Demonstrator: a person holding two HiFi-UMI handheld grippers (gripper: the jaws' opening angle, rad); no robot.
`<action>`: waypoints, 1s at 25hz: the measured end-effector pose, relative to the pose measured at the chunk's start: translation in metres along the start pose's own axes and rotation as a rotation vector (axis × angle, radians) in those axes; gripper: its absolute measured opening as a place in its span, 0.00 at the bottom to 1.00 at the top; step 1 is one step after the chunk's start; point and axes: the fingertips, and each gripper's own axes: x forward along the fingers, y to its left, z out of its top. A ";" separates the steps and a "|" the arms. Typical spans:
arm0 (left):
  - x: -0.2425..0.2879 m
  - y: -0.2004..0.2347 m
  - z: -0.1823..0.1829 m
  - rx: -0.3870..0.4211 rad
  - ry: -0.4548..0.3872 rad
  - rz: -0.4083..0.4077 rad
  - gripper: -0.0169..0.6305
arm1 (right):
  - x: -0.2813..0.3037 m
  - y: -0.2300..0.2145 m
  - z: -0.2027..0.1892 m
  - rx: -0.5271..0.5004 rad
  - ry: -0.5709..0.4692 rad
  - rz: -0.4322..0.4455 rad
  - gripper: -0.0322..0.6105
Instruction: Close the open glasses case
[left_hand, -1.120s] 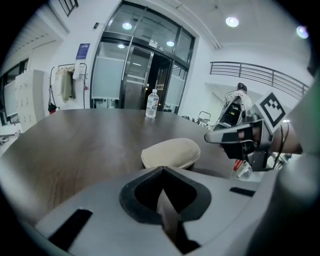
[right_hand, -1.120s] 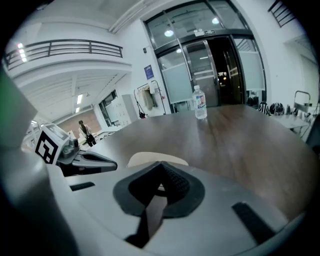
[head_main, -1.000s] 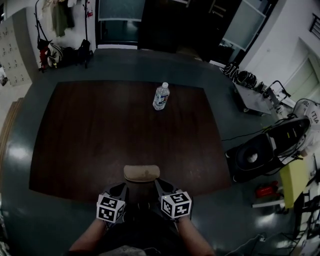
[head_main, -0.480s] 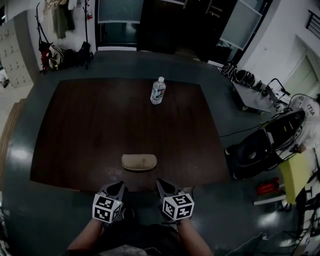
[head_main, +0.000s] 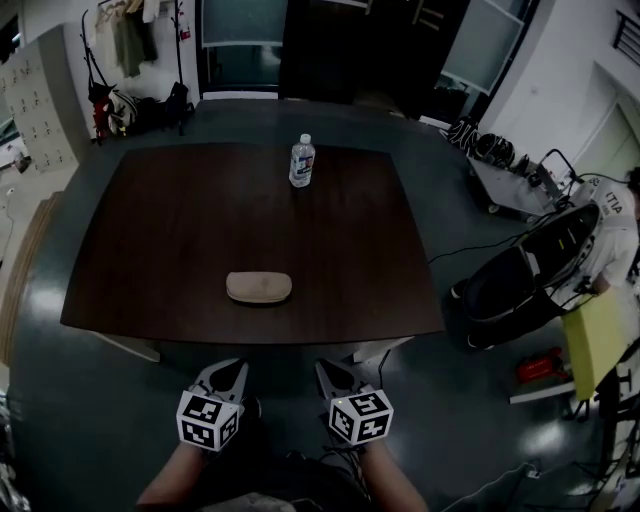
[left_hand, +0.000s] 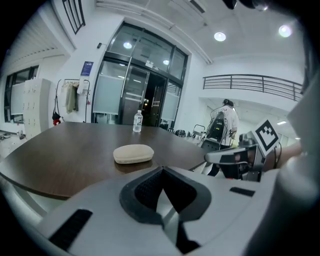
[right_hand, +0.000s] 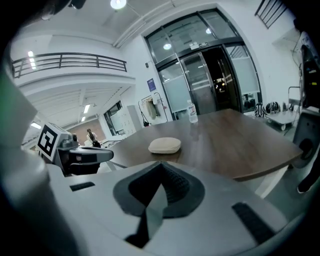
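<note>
Case (head_main: 259, 287) lies shut and flat on table (head_main: 160, 230), near the front edge. Bottle (head_main: 301, 161) stands upright at the far side. Left gripper (head_main: 226, 372) and right gripper (head_main: 333, 370) are off the table, apart from case. Both jaw pairs are pressed together, nothing between.

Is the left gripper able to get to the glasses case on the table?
Probably yes. The left gripper hangs off the near edge of the table, apart from the glasses case, with only bare wood between them.

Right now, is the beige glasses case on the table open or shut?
Shut: the beige oval glasses case lies flat as one rounded shell on the dark brown wooden table, no lid raised.
</note>
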 end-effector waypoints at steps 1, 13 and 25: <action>-0.005 -0.010 -0.002 -0.002 -0.008 -0.001 0.02 | -0.009 0.000 -0.007 0.000 0.003 -0.001 0.03; -0.081 -0.109 -0.011 0.009 -0.150 -0.047 0.02 | -0.113 0.022 -0.047 -0.052 -0.045 0.016 0.03; -0.125 -0.139 -0.039 -0.034 -0.181 0.003 0.02 | -0.159 0.038 -0.077 -0.088 -0.046 0.023 0.03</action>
